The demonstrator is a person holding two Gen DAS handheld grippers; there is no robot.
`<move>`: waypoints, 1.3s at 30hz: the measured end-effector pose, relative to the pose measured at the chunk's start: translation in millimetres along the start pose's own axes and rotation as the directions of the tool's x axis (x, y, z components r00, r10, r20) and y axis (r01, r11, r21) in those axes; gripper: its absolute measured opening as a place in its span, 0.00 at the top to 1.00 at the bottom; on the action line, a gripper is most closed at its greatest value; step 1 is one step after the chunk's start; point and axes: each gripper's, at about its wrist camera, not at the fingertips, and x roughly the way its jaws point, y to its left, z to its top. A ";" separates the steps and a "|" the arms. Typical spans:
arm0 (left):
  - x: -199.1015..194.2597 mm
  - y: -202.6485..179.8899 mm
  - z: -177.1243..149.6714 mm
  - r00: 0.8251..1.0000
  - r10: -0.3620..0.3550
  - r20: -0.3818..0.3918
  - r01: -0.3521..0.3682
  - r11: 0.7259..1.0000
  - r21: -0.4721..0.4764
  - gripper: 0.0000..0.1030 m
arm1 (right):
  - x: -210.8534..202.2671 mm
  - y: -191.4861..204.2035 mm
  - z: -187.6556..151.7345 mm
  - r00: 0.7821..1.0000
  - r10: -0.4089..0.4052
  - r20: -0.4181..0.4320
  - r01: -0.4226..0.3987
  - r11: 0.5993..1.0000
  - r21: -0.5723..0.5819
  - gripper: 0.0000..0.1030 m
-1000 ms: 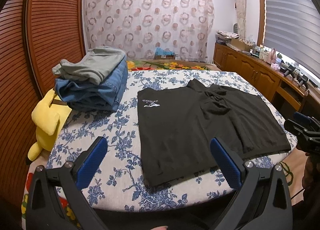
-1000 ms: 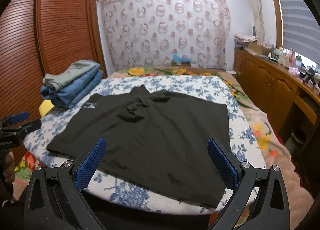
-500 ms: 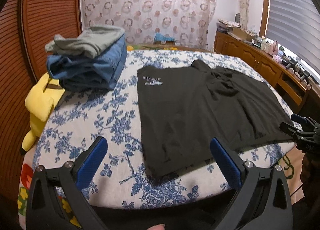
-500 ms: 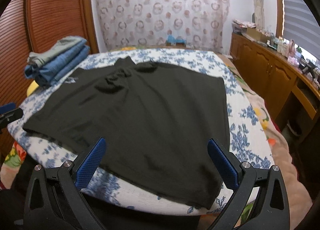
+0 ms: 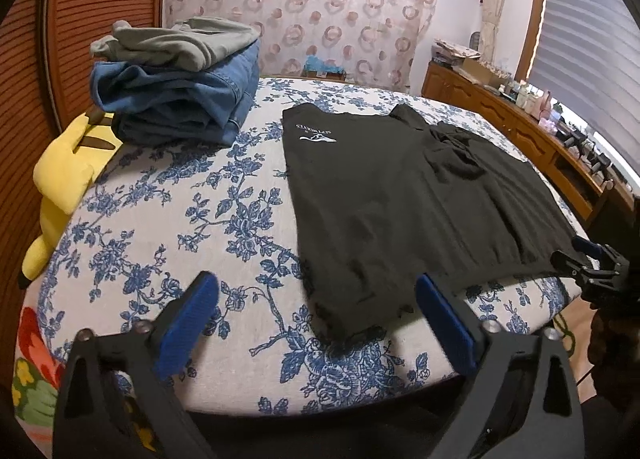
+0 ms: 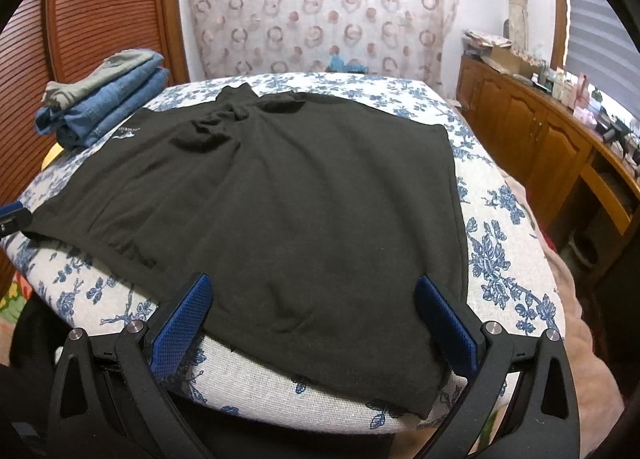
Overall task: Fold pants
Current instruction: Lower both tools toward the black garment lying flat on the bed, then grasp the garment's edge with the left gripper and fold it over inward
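Observation:
Black pants (image 5: pixel 380 199) with a small white logo lie spread flat on the blue-flowered bed cover (image 5: pixel 192 219). My left gripper (image 5: pixel 316 283) hovers over their near left hem corner. Its jaws are closing, but the blue pads (image 5: pixel 188 323) stand wide apart and press on nothing. In the right wrist view the pants (image 6: pixel 300 187) fill the bed, and my right gripper (image 6: pixel 313 283) is open just above their near right hem. Each gripper shows at the edge of the other's view: the right gripper (image 5: pixel 588 263) and the left gripper (image 6: pixel 12 215).
A stack of folded blue jeans topped with a grey garment (image 5: pixel 176 99) sits at the bed's far left. A yellow plush toy (image 5: pixel 64 175) lies beside it. Slatted wooden doors (image 5: pixel 28 107) stand on the left, and a wooden cabinet (image 6: pixel 532 131) runs along the right.
Both grippers have sunk and come in closer to the near hem of the pants, tilting further down. The left pads have drawn in slightly. The pants have not moved.

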 end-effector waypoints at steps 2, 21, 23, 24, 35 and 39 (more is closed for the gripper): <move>-1.0 0.3 -0.9 1.000 -0.008 0.003 0.008 1.000 0.000 0.12 | -0.5 -0.5 -2.2 1.000 0.001 0.014 -0.001 1.000 -0.005 0.00; 1.2 -5.3 -9.9 0.998 -0.060 -0.037 0.061 0.997 0.037 0.58 | 0.3 0.0 -5.2 0.999 0.007 0.045 -0.006 1.000 -0.020 0.00; 0.8 -5.4 -10.4 0.998 -0.058 -0.038 0.059 0.997 0.044 0.58 | 0.5 0.0 -4.8 0.999 0.007 0.045 -0.006 1.000 -0.021 0.00; 1.6 -5.8 -10.0 0.998 -0.059 -0.038 0.061 0.997 0.045 0.62 | 0.2 0.1 -5.4 0.999 0.007 0.045 -0.006 1.000 -0.021 0.00; -10.0 -12.3 -4.4 0.992 -0.124 -0.009 0.124 0.991 0.053 0.94 | 0.6 -0.2 -5.7 0.999 0.008 0.047 -0.007 1.000 -0.021 0.00; -13.5 -14.7 -0.3 0.991 -0.131 0.004 0.130 0.990 0.061 0.94 | 0.0 -0.2 -5.5 0.999 0.008 0.049 -0.006 1.000 -0.022 0.00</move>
